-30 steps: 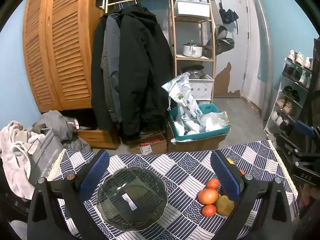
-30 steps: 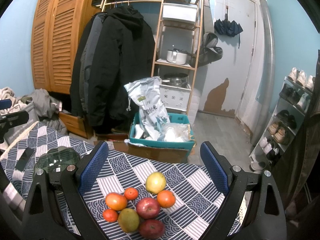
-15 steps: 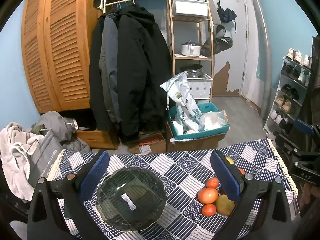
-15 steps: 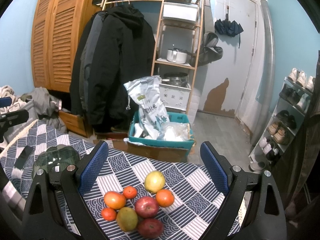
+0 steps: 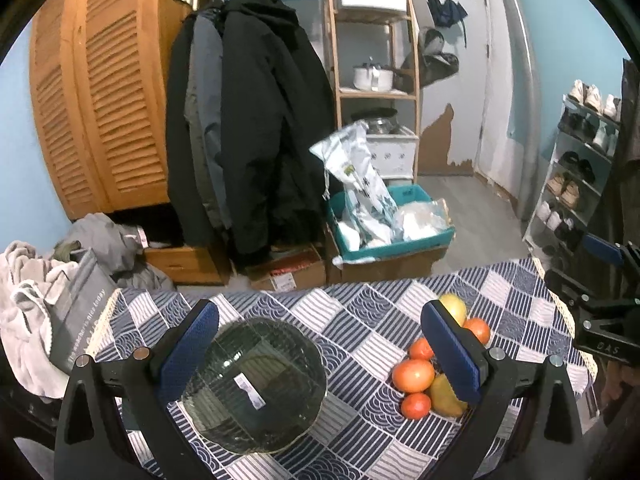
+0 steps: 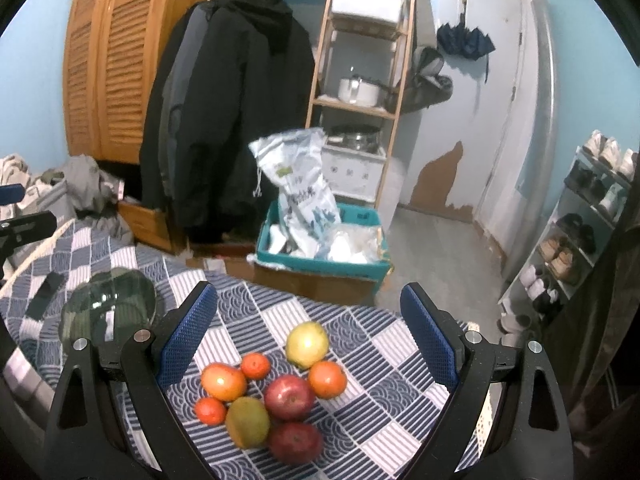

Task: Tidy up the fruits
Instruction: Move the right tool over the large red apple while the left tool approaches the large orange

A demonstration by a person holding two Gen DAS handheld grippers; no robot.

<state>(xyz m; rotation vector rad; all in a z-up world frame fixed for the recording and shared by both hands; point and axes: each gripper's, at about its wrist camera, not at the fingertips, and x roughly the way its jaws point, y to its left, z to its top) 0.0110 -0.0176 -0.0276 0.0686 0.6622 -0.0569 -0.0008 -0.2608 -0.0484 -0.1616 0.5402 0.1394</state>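
Note:
A cluster of fruit lies on the blue-and-white checked tablecloth (image 6: 372, 432): two red apples (image 6: 290, 396), a yellow-green pear (image 6: 307, 344), a green-yellow mango (image 6: 247, 422) and several small orange fruits (image 6: 327, 379). My right gripper (image 6: 308, 340) is open and empty, hovering above the cluster. A dark glass bowl (image 5: 256, 384) with a white sticker sits left of the fruit; it also shows in the right wrist view (image 6: 108, 308). My left gripper (image 5: 320, 348) is open and empty above the bowl, with the fruit (image 5: 414, 375) by its right finger.
The table's far edge drops to a floor with a teal bin (image 6: 320, 248) on cardboard boxes. Coats (image 5: 248, 128), a wooden wardrobe (image 5: 100, 112) and a shelf unit (image 5: 376, 80) stand behind. A shoe rack (image 6: 580, 232) is at right, and clothes piles (image 5: 44, 280) at left.
Both grippers have dipped slightly toward the table; the bowl and the fruit sit a little higher and nearer in their views. Nothing has been grasped.

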